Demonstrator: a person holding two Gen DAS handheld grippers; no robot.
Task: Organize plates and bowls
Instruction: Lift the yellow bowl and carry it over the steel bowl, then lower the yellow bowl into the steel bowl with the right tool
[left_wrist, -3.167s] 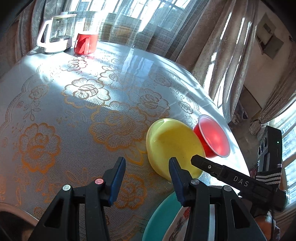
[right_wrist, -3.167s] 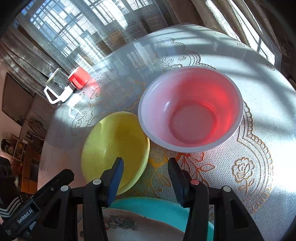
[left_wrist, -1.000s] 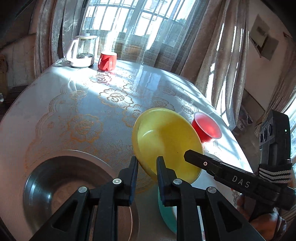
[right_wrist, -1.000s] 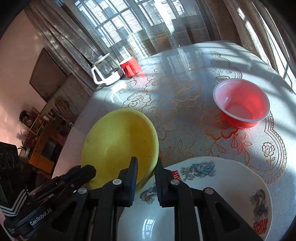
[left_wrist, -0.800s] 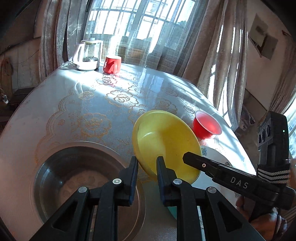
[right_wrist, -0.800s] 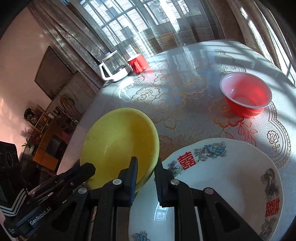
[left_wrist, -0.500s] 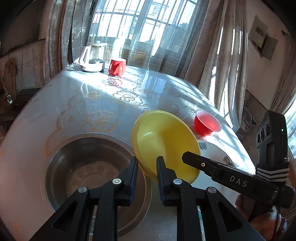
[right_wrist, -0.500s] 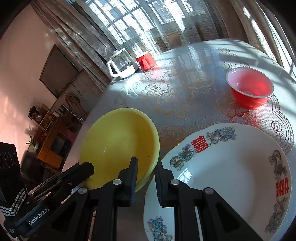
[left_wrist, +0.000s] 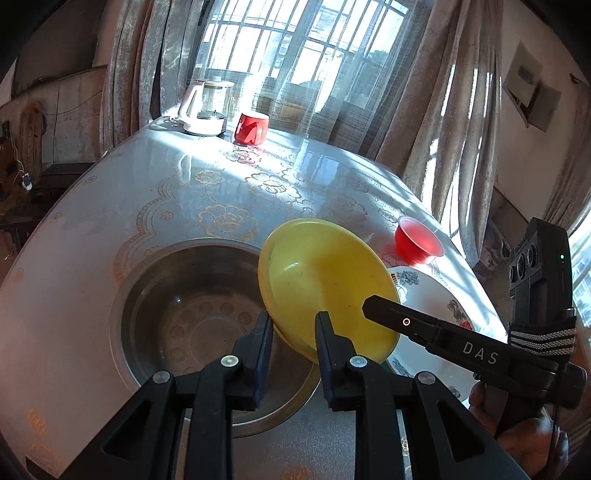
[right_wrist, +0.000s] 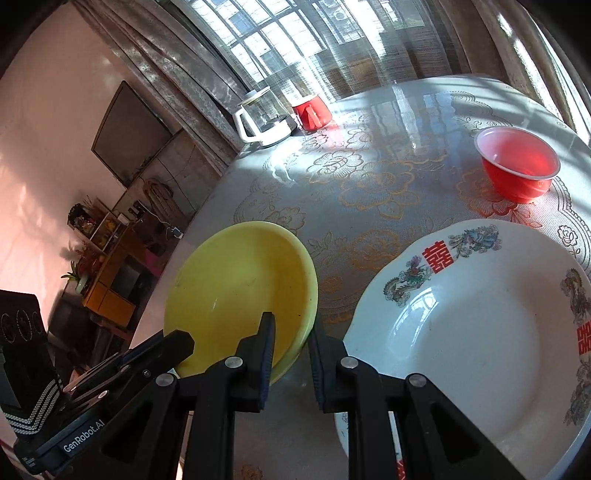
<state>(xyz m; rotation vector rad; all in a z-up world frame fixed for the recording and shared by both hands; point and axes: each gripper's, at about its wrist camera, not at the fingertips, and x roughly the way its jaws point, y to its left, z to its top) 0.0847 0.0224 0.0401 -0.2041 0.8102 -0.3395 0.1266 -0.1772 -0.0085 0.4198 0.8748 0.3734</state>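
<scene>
Grippers first: the left gripper (left_wrist: 292, 343) has the near rim of the yellow bowl (left_wrist: 325, 280) between its jaws, which are opening, and whether the pads press the rim cannot be told; the right gripper (right_wrist: 290, 350) is clamped on the same rim from the opposite side, one finger inside the bowl and one outside. Seen from the left wrist, the right gripper's finger reaches across the bowl's near right edge.

Held between both tools, the yellow bowl is tilted, its mouth facing up and toward the cameras, its lower edge overhanging the right rim of the steel basin (left_wrist: 155, 295). That basin sits near the table's front edge and holds nothing visible; bare tablecloth (left_wrist: 177, 192) lies open behind it.

Just right of the yellow bowl lies the white patterned plate (right_wrist: 469, 325), flat, empty, close to the table's near right edge. Beyond it the red bowl (right_wrist: 517, 166) stands upright and apart, empty as far as can be seen, near the right edge by the curtains.

At the far edge, well apart, stand a glass kettle (left_wrist: 205, 107) and a red mug (left_wrist: 252, 128), side by side.
</scene>
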